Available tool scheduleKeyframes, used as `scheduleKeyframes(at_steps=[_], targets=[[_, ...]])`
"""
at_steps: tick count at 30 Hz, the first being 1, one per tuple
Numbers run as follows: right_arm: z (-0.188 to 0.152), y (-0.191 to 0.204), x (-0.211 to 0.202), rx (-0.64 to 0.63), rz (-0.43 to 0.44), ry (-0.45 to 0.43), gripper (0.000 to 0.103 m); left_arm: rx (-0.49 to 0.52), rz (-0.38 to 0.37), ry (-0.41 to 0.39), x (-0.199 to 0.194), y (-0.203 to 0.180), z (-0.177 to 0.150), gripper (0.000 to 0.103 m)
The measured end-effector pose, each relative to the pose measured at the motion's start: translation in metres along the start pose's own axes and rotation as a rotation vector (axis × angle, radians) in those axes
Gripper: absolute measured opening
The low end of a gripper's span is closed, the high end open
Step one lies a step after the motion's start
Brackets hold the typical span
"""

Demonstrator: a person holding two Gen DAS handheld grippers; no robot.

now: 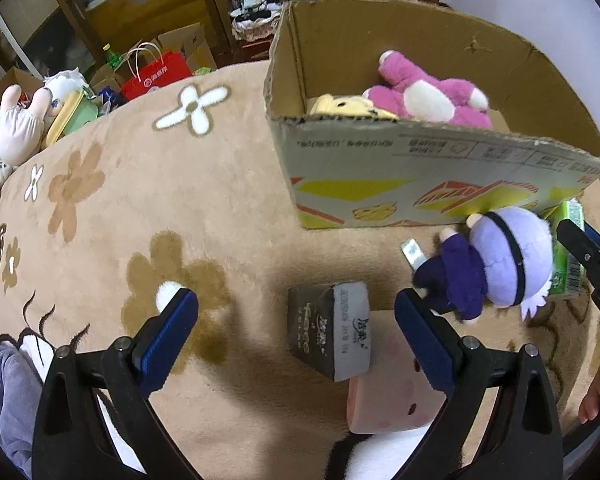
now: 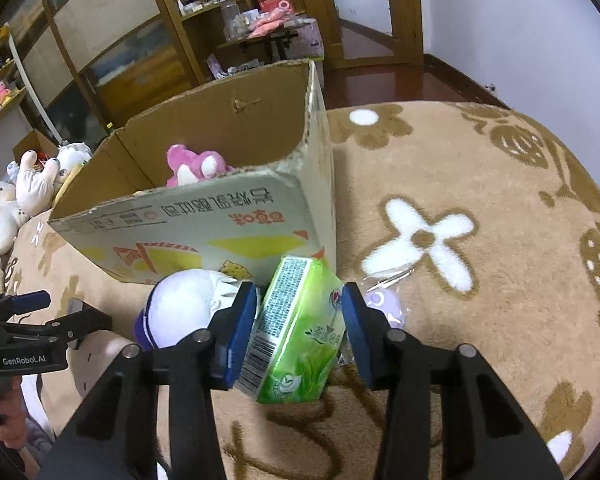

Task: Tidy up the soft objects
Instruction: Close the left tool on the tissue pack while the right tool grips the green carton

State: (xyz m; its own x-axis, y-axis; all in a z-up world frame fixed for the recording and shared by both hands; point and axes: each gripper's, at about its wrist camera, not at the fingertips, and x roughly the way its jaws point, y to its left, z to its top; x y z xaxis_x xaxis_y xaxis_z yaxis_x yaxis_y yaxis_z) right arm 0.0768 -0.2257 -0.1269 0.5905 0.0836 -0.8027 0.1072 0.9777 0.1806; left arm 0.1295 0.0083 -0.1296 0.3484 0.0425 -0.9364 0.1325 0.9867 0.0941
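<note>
Right gripper point(image 2: 300, 320) — blue pads pinch the green tissue pack point(image 2: 296, 332), apparently on the carpet point(image 2: 480, 280) beside the cardboard box point(image 2: 204, 224). Left gripper point(image 1: 296, 312) — fingers spread wide, nothing between them, above a dark grey pack point(image 1: 328, 328). Purple plush doll point(image 1: 488, 264) lies near the box.
</note>
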Motion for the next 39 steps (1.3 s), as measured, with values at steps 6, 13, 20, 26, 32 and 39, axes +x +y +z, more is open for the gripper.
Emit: scheduleKeyframes(at_steps=[6,13,20,26,32,39], targets=[[0.000,-0.004,0.003,0.025,0.024,0.016,0.047,-0.012,-0.033,0.035,0.006,0.005,-0.003,0.078],[-0.001,-0.003,0.003,0.019,0.007,0.040,0.046,-0.029,-0.104,0.061,0.010,0.006,-0.006,0.044],[-0.003,-0.011,-0.007,0.036,-0.015,0.047,0.046,-0.038,-0.127,0.053,0.007,0.008,-0.012,0.028],[-0.007,-0.020,-0.013,0.067,-0.010,0.062,0.046,-0.050,-0.124,0.042,0.001,0.014,-0.015,0.025],[-0.009,-0.023,-0.016,0.076,0.008,0.083,0.035,-0.083,-0.133,0.046,-0.001,0.021,-0.017,0.024],[-0.011,-0.026,-0.017,0.087,0.016,0.091,0.031,-0.100,-0.133,0.033,-0.003,0.025,-0.017,0.024]])
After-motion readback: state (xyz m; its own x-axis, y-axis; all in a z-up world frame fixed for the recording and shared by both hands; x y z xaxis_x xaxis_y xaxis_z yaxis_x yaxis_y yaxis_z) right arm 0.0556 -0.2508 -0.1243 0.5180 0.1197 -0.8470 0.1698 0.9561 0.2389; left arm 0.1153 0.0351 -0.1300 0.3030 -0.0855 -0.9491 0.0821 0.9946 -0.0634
